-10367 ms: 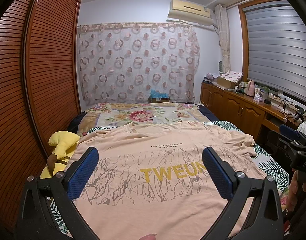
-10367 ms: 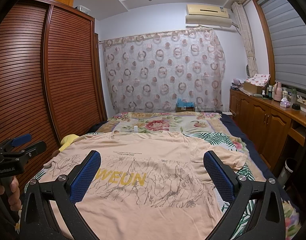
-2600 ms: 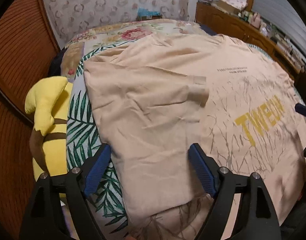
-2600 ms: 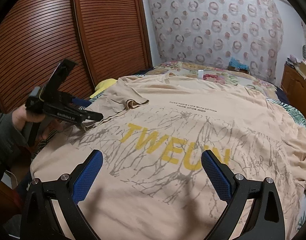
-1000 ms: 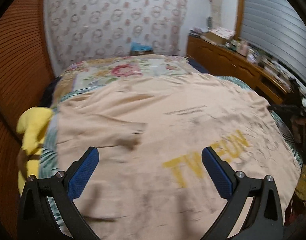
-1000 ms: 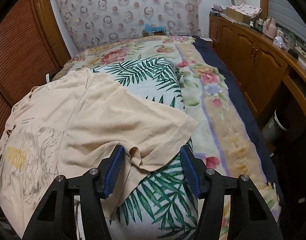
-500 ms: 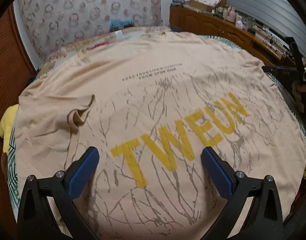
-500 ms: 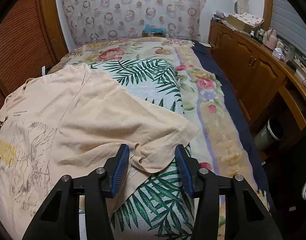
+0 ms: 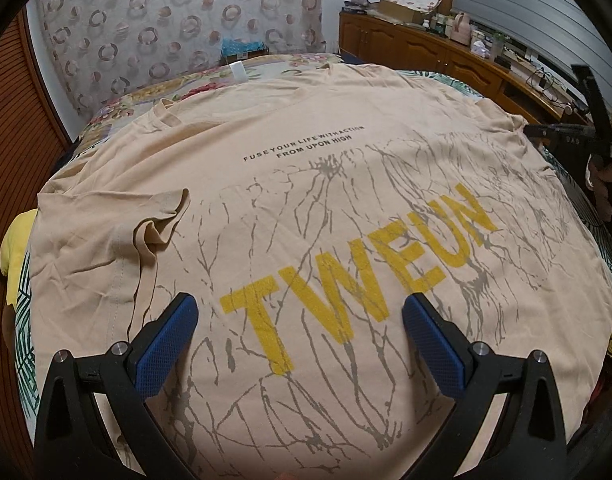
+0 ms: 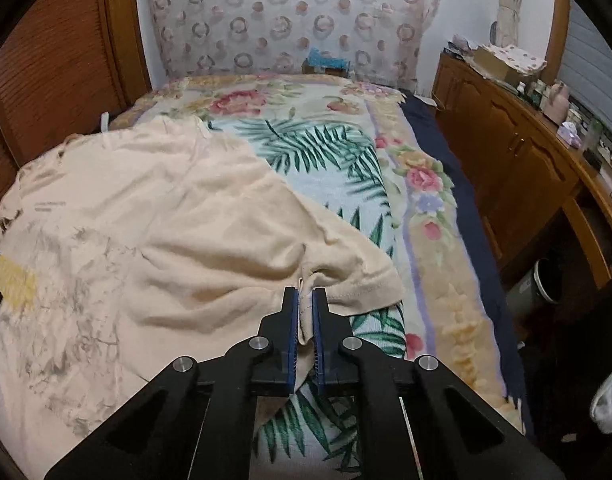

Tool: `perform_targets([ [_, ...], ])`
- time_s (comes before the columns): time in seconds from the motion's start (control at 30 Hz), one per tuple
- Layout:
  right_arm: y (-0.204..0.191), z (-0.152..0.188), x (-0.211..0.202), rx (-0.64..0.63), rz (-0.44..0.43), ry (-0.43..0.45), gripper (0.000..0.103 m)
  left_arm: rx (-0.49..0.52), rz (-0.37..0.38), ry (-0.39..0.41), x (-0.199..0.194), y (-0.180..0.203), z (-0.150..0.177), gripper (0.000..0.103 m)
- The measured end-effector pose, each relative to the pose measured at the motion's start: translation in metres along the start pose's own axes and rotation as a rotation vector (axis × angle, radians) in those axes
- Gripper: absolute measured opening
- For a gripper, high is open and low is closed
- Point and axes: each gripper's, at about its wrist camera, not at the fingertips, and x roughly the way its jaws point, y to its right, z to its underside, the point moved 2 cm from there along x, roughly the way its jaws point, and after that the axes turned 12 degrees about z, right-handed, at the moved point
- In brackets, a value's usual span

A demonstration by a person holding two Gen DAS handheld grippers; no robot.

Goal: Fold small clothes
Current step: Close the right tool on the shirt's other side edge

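Note:
A peach T-shirt with yellow "TWEUN" print lies spread face up on the bed. Its left sleeve is folded in over the chest. My left gripper is open and empty, hovering over the shirt's lower front. In the right wrist view the shirt lies at the left. My right gripper is shut on the shirt's right sleeve at its underarm edge. The right gripper also shows at the far right of the left wrist view.
The bed has a floral and palm-leaf cover. A yellow plush toy lies at the bed's left edge. Wooden louvred wardrobe doors stand left, a wooden cabinet with clutter right, a bin on the floor.
My right gripper has closed from half open around the right sleeve's edge to shut on it. My left gripper has stayed open over the shirt front, shifting only slightly.

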Motion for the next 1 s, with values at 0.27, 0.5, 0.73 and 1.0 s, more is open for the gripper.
perform_targets([
  [0.27,-0.019,-0.019,-0.048,-0.019,-0.058,0.15,0.006,0.0,0.0,0.0,0.0,0.0,0.0,0.103],
  [0.5,-0.094,-0.032,-0.079,-0.138,-0.243,0.223,0.006,0.0,0.001,0.0,0.0,0.0,0.0,0.103],
  [0.73,-0.136,-0.023,-0.072,-0.205,-0.344,0.198,0.022,0.0,0.001,0.001,0.0,0.0,0.0,0.103],
  [1.0,-0.127,-0.025,-0.05,-0.162,-0.261,0.136,0.025,0.001,0.001,0.001,0.0,0.001,0.001,0.103],
])
